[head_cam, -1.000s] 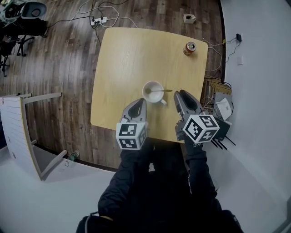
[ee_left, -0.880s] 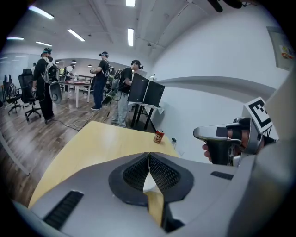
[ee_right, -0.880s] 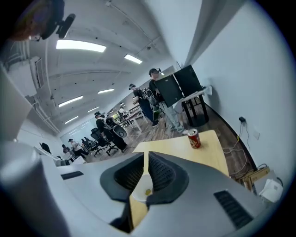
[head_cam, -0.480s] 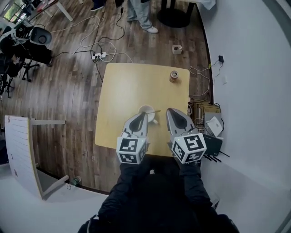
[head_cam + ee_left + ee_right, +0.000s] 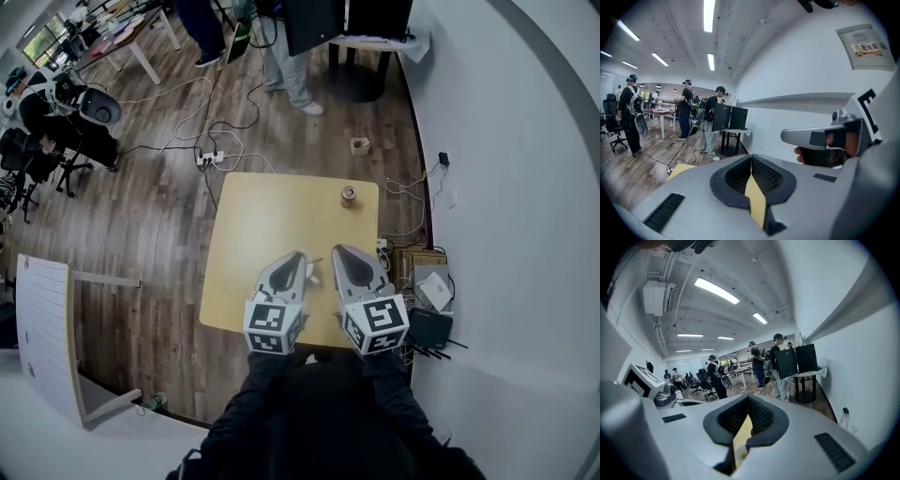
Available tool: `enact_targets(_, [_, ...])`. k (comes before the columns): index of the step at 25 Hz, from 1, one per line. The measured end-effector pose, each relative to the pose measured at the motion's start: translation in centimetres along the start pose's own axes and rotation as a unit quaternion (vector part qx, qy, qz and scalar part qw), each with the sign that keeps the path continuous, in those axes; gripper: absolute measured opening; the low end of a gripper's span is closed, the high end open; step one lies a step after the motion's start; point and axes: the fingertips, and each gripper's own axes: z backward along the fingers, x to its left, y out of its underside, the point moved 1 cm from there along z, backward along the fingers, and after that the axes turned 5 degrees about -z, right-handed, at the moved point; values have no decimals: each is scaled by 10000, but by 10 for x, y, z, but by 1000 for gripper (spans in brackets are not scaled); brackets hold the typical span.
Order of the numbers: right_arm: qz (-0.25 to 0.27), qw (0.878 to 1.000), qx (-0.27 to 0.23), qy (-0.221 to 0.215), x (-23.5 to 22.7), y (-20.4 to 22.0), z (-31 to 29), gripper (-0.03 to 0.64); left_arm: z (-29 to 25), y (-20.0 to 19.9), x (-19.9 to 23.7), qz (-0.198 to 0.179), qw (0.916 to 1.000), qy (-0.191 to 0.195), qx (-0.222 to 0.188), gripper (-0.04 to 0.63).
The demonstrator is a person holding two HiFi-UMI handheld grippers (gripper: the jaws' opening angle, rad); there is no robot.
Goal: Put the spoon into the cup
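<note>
Seen from the head view, the yellow wooden table (image 5: 272, 220) lies far below me. Both grippers are held high above its near edge. My left gripper (image 5: 298, 254) and right gripper (image 5: 337, 249) are side by side, both shut with nothing in them. Only a sliver of the white cup (image 5: 312, 277) shows between them. In the right gripper view the cup (image 5: 740, 453) appears far below through the slit under the shut jaws (image 5: 748, 399). The spoon is too small to make out. The left gripper (image 5: 751, 159) points across the room, pads touching.
A drink can (image 5: 348, 195) stands near the table's far right corner. A white wall runs along the right, with electronics (image 5: 427, 302) on the floor beside it. Cables and a power strip (image 5: 208, 157) lie beyond the table. People (image 5: 286, 56) stand farther off.
Both grippers have risen well above the table, which now looks smaller and farther away. The cup stays on the table, now mostly hidden between the grippers.
</note>
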Motion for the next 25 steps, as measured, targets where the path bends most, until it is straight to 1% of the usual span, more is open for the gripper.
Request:
enact_targets(3, [97,9999,-128,-1,1,-11,2,21,-1,-13,-3,-116,9999,16,-127,34])
enact_targets(10, [240,9991,-357,27,5,-28,9,21,4,-37,-6,-260,9989,-24,-388,34])
enact_targets(15, [276,9988,-390,51,5,-28,11,21,3,-37,-11,-315,9987,14,-408,34])
enact_targets(25, [307,9989,-365,-19,12,-27,8,21,7,-38,-6,-315,9986,-56,-416,34])
